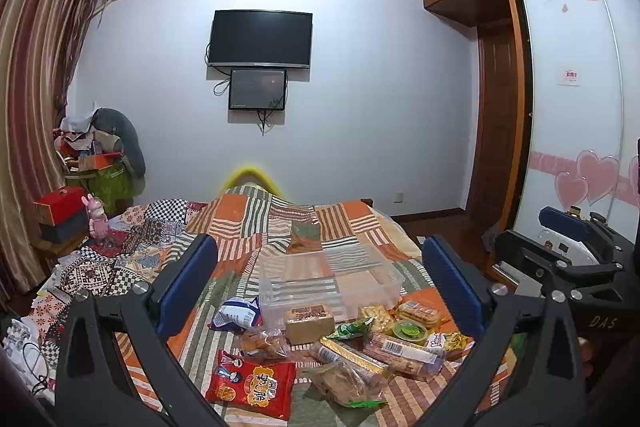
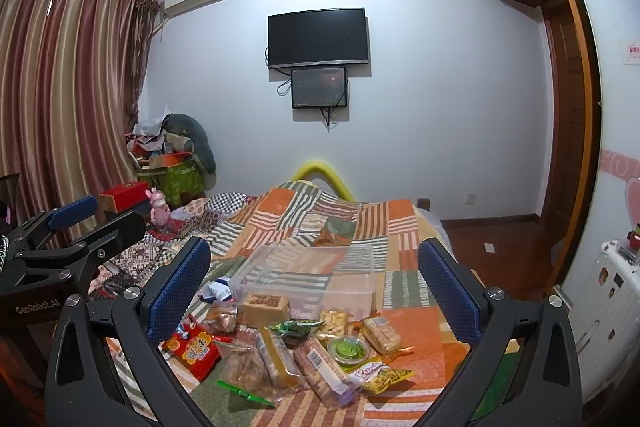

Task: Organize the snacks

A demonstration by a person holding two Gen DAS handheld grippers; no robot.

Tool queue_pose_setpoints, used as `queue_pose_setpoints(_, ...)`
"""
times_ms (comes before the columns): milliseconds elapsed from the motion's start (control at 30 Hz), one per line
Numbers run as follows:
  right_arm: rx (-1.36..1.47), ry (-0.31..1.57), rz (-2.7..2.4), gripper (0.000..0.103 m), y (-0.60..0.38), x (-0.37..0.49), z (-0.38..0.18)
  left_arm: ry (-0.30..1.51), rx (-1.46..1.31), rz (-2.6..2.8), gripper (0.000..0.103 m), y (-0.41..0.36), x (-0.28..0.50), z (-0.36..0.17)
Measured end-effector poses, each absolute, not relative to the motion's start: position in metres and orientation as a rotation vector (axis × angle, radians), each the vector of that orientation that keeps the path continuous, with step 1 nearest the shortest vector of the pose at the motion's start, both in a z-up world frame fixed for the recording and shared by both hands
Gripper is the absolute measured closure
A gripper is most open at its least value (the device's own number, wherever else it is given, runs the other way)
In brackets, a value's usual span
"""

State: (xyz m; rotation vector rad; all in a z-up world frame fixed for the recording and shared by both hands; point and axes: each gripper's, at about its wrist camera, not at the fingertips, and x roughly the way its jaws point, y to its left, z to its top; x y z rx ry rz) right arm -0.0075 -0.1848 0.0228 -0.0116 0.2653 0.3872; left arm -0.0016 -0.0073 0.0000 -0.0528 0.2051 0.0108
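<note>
Both of my hand-held grippers hang above the bed [image 1: 352, 227] with nothing in them. The left hand-held gripper [image 1: 320, 283] has its jaws spread wide; the right hand-held gripper [image 2: 314, 287] is equally wide open.

The snacks [image 2: 304, 343] lie in a loose heap on the patchwork quilt [image 2: 400, 227], just in front of a clear plastic box [image 2: 316, 275], which is empty.

Risks, as I judge them:
- The packets overlap. Closing on one may drag or flip a neighbour.
- The red bag [image 1: 252, 387] and the biscuit packs [image 2: 382, 333] are crushable under a hard squeeze.
- The quilt is soft and rumpled, so the box may tip or slide if a packet is pushed against its wall.
- The small green tub [image 2: 348, 349] may roll off the heap.

Open room: the quilt beyond and to the right of the box is bare. The bed's right edge drops to the floor [image 2: 500, 251] near the heap, so packets nudged rightward could fall.
</note>
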Motion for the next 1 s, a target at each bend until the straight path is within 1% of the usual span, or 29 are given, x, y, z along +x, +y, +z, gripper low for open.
queue_pose_setpoints(1000, 0.000, 0.249, 0.397, 0.000, -0.1867, -0.0119, 0.0277, 0.211, -0.057, -0.002, 0.000, -0.0096, 0.0004, -0.0017)
